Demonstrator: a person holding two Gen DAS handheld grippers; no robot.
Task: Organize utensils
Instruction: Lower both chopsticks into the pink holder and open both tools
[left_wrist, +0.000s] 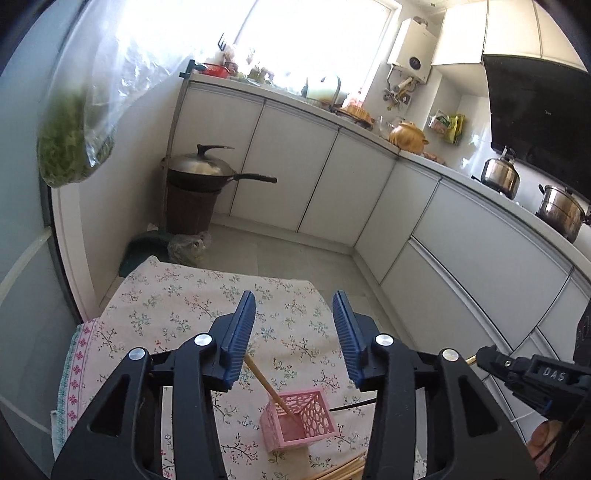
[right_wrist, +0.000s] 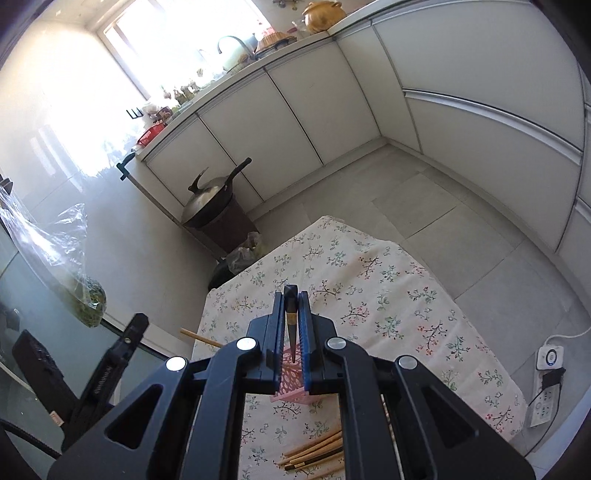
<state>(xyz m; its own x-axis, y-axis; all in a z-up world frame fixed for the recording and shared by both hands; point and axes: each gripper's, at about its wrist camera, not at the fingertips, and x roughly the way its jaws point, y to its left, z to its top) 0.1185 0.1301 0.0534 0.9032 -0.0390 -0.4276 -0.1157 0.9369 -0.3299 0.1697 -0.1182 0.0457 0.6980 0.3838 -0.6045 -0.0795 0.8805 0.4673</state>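
A pink lattice basket (left_wrist: 299, 421) stands on the floral tablecloth (left_wrist: 177, 306). One pale wooden chopstick (left_wrist: 264, 384) leans in it, top towards the left. My left gripper (left_wrist: 295, 332) hovers above the basket, open, with its blue pads apart and nothing between them. My right gripper (right_wrist: 291, 299) is shut on a dark chopstick with a gold band (right_wrist: 291, 321), held point-down over the basket (right_wrist: 290, 397). Loose chopsticks (right_wrist: 314, 450) lie in a pile on the cloth near me. The right gripper (left_wrist: 484, 358) also shows at the right edge of the left wrist view.
The small cloth-covered table (right_wrist: 369, 280) has floor tiles beyond it and to its right. A lidded wok (left_wrist: 207, 170) sits on a brown bin by the white cabinets (left_wrist: 295, 177). A bag of greens (left_wrist: 70, 144) hangs at left. A power strip (right_wrist: 543, 402) lies on the floor.
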